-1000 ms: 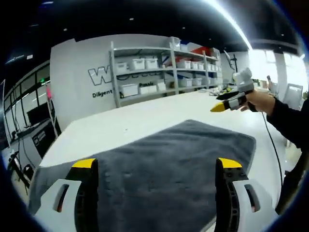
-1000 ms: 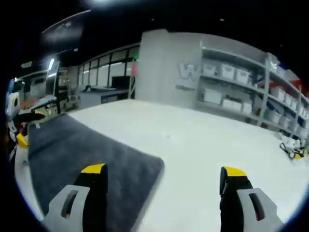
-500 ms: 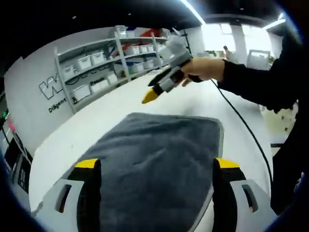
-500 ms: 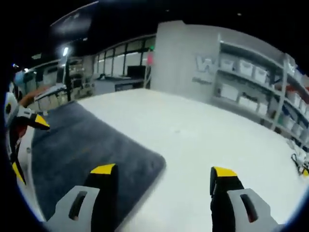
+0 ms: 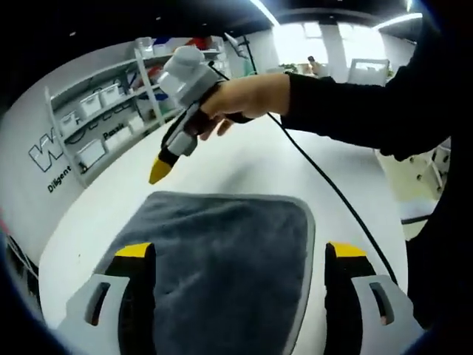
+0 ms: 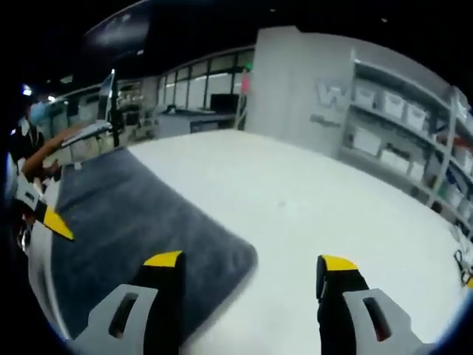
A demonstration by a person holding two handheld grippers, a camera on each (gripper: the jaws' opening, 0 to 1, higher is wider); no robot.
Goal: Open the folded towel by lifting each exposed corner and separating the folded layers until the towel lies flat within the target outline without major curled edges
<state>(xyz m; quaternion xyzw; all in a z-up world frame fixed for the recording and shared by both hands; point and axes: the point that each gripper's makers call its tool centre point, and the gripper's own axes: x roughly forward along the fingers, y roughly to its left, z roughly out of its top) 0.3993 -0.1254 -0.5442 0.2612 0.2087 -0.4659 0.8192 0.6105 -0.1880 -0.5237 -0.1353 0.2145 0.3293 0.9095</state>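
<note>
Left gripper point(image 5: 236, 251) jaws spread wide, right gripper point(image 6: 250, 262) jaws likewise apart, hand point(image 5: 247, 100) gripped its handle, dark sleeve point(image 5: 355, 111) outstretched

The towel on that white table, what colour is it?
The towel is dark grey, plain with no pattern. It shows best in the left gripper view.

Long ceiling strip lights point(image 5: 260, 10) throw bright, even light, and a window area point(image 5: 347, 52) at the far end burns out to plain white. The white table point(image 5: 244, 159) glares, washing out detail along its far edge. The grey towel point(image 6: 126, 229) reads dark and soft, with motion blur at its near corner in the right gripper view. Shelves point(image 6: 414, 126) bend under fisheye distortion and look hazy. Shadows are faint and diffuse.
</note>
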